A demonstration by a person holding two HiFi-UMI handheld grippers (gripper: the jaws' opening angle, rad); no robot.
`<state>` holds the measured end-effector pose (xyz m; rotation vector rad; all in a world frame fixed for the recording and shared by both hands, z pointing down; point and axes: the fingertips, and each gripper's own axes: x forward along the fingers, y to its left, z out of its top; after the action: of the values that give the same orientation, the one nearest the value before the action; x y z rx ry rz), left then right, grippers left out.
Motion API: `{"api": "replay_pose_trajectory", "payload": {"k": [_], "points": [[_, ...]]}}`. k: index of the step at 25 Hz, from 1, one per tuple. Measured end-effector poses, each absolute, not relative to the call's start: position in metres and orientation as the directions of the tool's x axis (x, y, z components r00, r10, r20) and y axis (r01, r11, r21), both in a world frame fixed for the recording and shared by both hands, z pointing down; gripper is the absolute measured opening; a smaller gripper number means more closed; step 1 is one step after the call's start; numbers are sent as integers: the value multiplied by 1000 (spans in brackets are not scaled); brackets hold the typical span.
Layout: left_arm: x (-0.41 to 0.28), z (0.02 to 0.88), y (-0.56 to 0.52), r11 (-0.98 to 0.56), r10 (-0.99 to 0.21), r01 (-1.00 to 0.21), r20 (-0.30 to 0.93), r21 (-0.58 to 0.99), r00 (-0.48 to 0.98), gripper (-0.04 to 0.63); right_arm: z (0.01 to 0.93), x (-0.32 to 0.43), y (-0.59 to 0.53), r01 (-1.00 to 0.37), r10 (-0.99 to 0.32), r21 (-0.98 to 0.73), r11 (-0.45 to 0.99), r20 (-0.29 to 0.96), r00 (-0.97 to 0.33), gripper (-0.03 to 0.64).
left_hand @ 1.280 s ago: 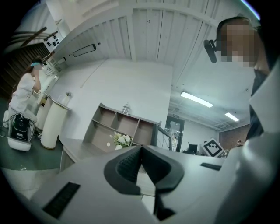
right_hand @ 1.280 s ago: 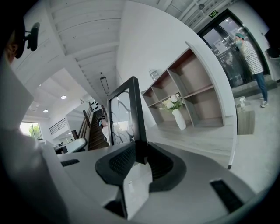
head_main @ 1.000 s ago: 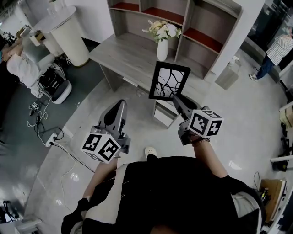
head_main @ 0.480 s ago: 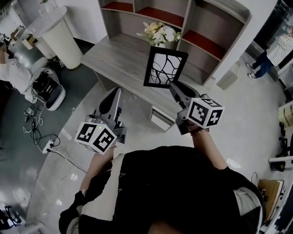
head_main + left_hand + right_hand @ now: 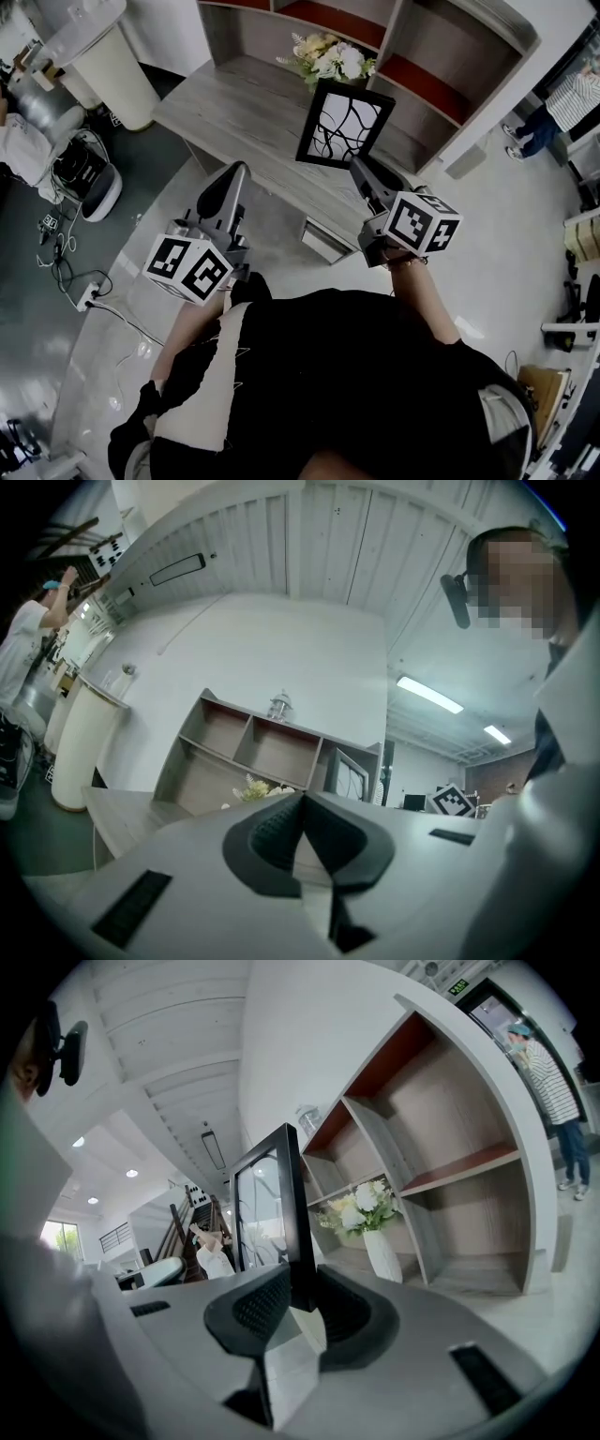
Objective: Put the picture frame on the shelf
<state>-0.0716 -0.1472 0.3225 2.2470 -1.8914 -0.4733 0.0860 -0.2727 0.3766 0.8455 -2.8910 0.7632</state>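
nearest is the person's black top, with both arms reaching forward. the left gripper [image 5: 234, 173] is held out over the floor short of the grey desk [image 5: 225, 108]; its jaws are pressed together with nothing between them (the left gripper [image 5: 300, 803] view shows the ribbed pads meeting). the right gripper [image 5: 358, 167] is clamped on the lower edge of the picture frame [image 5: 344, 125], and in the right gripper [image 5: 300, 1299] view the black edge of the picture frame [image 5: 274, 1213] stands upright between the two pads, touching both. the frame, black with a white sheet of dark branching lines, is carried in the air and in the head view lies over the middle of the desktop, not resting on it. just beyond it, toward the back edge of the desktop, are the flowers [image 5: 328, 58], which the right gripper view shows in a white vase [image 5: 382, 1252]. behind the desk rises the shelf [image 5: 441, 70], its compartments open with reddish boards. far left is a white round counter [image 5: 108, 52]; far right stands a person in a striped shirt [image 5: 562, 98].
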Motion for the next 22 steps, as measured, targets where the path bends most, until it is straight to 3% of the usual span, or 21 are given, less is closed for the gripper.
{"api": "replay_pose_trajectory", "payload": {"k": [8,15,22], "points": [[-79,333,-168,-262,-962,-912,-162,314,220,11,390,85,-280,-556,-550,-453,696,160,-819,91],[-163,318,-257,-330,-944,-886,-136,326,301,11,370,13,-356,-628,-619,-443,640,187,-763,91],[-204,273,-303,-439,-896,-858,-199,265,397,11,336,-24,-386,-671,-680,-398,626,143,-719,91]]}}
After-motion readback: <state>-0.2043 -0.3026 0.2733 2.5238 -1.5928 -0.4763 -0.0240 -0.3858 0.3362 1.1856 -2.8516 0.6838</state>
